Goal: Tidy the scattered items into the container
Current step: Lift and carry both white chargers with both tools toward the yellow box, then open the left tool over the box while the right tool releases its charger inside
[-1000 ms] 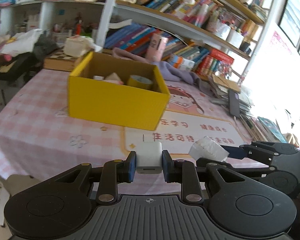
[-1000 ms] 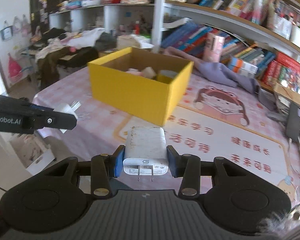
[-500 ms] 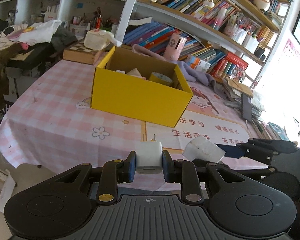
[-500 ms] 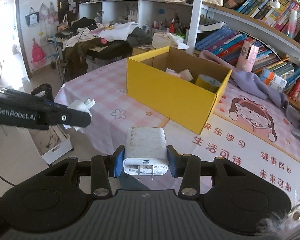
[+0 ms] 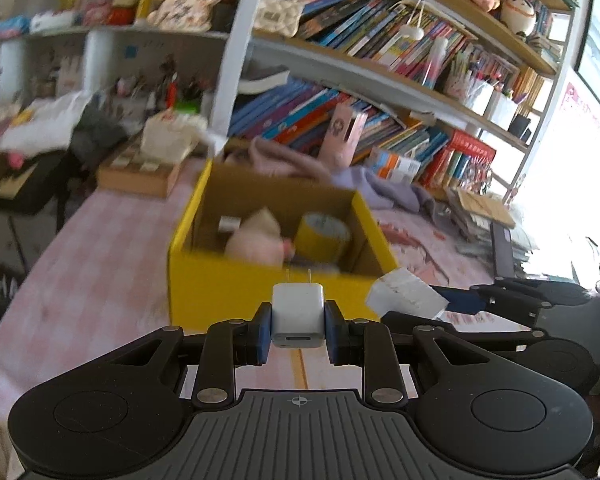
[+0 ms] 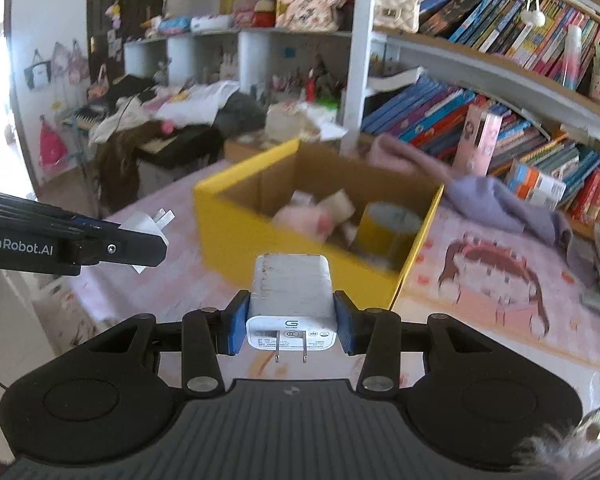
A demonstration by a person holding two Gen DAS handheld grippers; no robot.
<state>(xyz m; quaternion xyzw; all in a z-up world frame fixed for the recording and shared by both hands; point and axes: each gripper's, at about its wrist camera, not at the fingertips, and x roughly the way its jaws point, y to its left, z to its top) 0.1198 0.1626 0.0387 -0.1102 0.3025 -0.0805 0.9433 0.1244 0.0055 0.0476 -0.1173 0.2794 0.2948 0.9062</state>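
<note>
Clamped between the blue pads of the left gripper [image 5: 298, 326] is a small white charger cube [image 5: 298, 314], its two metal prongs pointing forward and its port facing the camera. The pads press on both of its sides, and it is carried above the pink checked tablecloth [image 5: 80, 272], just short of the near wall of the yellow cardboard box [image 5: 220, 288]. A larger white charger [image 6: 291, 300] is gripped in the same way by the right gripper [image 6: 291, 326], with its printed face and two prongs turned back toward the camera; its top is scuffed and speckled. It is also held in the air before the box, near the corner closest to that camera. Each gripper is seen from the other's view: the right one at the right edge of the left wrist view, the left one at the left edge of the right wrist view, both level with each other and apart.

The box is open at the top and stands on the tablecloth. Inside it, a roll of yellow tape [image 5: 324, 236] is seen against the right wall, a pink soft toy [image 5: 256, 240] beside it, and a small white item [image 5: 229, 224] at the back left. A lilac cloth [image 6: 496, 200] is draped on the table behind the box, below shelves crowded with books [image 5: 380, 40]. Much of the scene is blurred.
</note>
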